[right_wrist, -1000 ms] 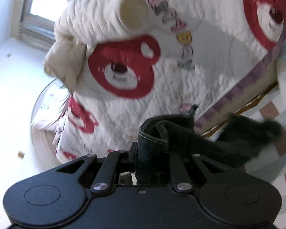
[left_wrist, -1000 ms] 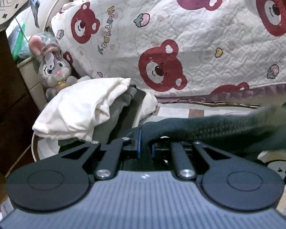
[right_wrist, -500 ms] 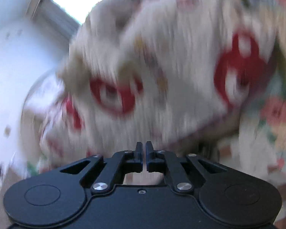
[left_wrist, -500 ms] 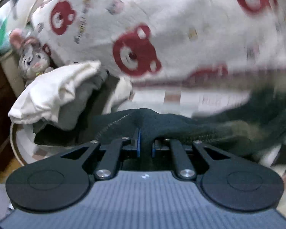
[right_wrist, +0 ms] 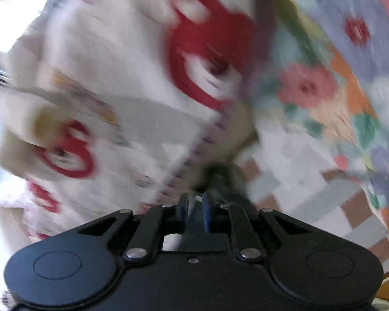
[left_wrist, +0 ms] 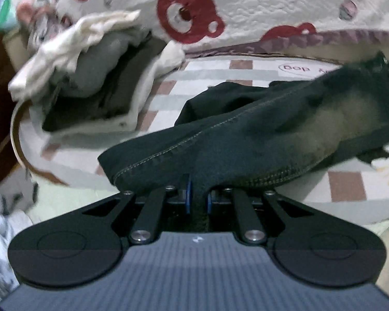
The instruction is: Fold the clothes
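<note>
My left gripper (left_wrist: pixel 198 194) is shut on a fold of a dark denim garment (left_wrist: pixel 259 140) with yellow stitching. The garment stretches from the jaws to the right across the checked bed sheet (left_wrist: pixel 246 64). My right gripper (right_wrist: pixel 194 204) holds nothing, its jaws nearly together with a narrow gap. The right wrist view is blurred by motion. A dark blurred bit of cloth (right_wrist: pixel 217 173) lies just beyond its fingertips.
A pile of cream and grey clothes (left_wrist: pixel 90 59) lies at the left of the bed. A white quilt with red bears (left_wrist: pixel 233 7) is heaped behind. A floral blanket (right_wrist: pixel 337 77) lies to the right. A grey plush toy (left_wrist: pixel 36 23) sits at far left.
My right gripper let go of the dark garment and swung away. My left gripper lowered its end of the garment toward the bed, and the cloth now lies slack on the sheet.
</note>
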Available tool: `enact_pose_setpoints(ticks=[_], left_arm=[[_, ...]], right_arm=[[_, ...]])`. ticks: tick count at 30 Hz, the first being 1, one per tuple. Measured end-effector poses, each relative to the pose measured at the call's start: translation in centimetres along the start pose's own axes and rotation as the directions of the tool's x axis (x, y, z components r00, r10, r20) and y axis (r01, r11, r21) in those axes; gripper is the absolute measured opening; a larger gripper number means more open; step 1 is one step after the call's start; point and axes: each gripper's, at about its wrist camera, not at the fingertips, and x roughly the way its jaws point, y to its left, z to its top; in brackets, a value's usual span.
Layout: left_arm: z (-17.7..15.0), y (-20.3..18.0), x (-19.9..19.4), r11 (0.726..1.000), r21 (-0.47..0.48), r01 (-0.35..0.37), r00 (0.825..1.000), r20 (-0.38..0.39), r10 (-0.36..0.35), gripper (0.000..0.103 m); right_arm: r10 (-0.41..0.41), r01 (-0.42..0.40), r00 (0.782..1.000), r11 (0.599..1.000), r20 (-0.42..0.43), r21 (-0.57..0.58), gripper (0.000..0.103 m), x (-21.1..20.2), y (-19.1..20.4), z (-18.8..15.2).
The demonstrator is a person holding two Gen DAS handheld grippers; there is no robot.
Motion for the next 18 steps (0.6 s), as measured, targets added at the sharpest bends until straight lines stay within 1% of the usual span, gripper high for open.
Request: enact_pose_setpoints(ticks=[2, 3, 6, 7, 8, 9, 10, 11, 12, 13, 14, 15, 16, 18], left_arm=[[0.3, 0.2, 0.0, 1.000, -0.017, -0.003, 1.000, 0.011, 0.003, 0.011], [0.3, 0.6, 0.1, 0.999, -0.036, 0.005, 1.000, 0.010, -0.005, 0.011], [0.3, 1.3, -0.1, 0.997, -0.073, 0.024, 1.000, 0.010, -0.024, 0.012], [0.4, 1.4, -0.2, 0.996, -0.081, 0.029, 1.000, 0.012, -0.028, 0.012], [0.4, 1.5, -0.3, 0.996, -0.088, 0.033, 0.999, 0.014, -0.032, 0.012], [0.4, 1.6, -0.4, 0.995, -0.096, 0.037, 0.999, 0.016, -0.036, 0.012], [0.4, 1.4, -0.6, 0.996, -0.085, 0.039, 0.999, 0.028, -0.037, 0.012], [0.5, 1.1, -0.9, 0.997, -0.070, 0.040, 0.998, 0.042, -0.037, 0.012], [0.5, 1.0, -1.0, 0.997, -0.061, 0.039, 0.998, 0.051, -0.035, 0.012], [0.5, 0.9, -1.0, 0.998, -0.053, 0.036, 0.998, 0.059, -0.033, 0.012], [0.4, 0.9, -0.9, 0.998, -0.054, 0.033, 0.998, 0.056, -0.030, 0.012], [0.3, 1.0, -0.7, 0.998, -0.058, 0.030, 0.998, 0.049, -0.027, 0.012], [0.1, 1.1, -0.4, 0.998, -0.065, 0.026, 0.999, 0.041, -0.024, 0.012], [-0.1, 1.3, 0.2, 0.997, -0.074, 0.014, 1.000, 0.023, -0.012, 0.012]], right_arm=[[0.029, -0.026, 0.997, 0.999, 0.073, -0.048, 0.016, -4.9, 3.8, 1.1], [0.036, -0.031, 0.993, 0.999, 0.117, -0.045, 0.016, -7.8, 5.2, 1.5], [0.066, -0.066, 0.966, 0.998, 0.251, -0.007, 0.016, -16.9, 8.3, 2.4], [0.068, -0.066, 0.954, 0.998, 0.291, -0.017, 0.016, -19.7, 9.4, 2.4], [0.065, -0.050, 0.946, 0.997, 0.319, -0.054, 0.016, -22.3, 10.5, 2.0], [0.059, -0.029, 0.942, 0.995, 0.331, -0.095, 0.016, -24.2, 11.5, 1.5], [0.050, -0.001, 0.944, 0.989, 0.327, -0.147, 0.016, -25.2, 12.4, 0.9], [0.029, 0.048, 0.949, 0.971, 0.313, -0.234, 0.016, -25.4, 13.5, -0.1], [-0.006, 0.113, 0.953, 0.934, 0.304, -0.338, 0.021, -24.7, 14.4, -1.3], [-0.034, 0.167, 0.956, 0.881, 0.293, -0.443, 0.038, -23.0, 14.5, -2.8], [-0.058, 0.207, 0.959, 0.813, 0.278, -0.544, 0.046, -20.9, 14.4, -4.4], [-0.071, 0.218, 0.964, 0.759, 0.255, -0.614, 0.052, -18.5, 13.5, -5.8], [-0.076, 0.205, 0.972, 0.729, 0.221, -0.653, 0.052, -15.4, 11.8, -7.1], [-0.088, 0.168, 0.985, 0.686, 0.149, -0.708, 0.053, -8.7, 7.9, -9.7]])
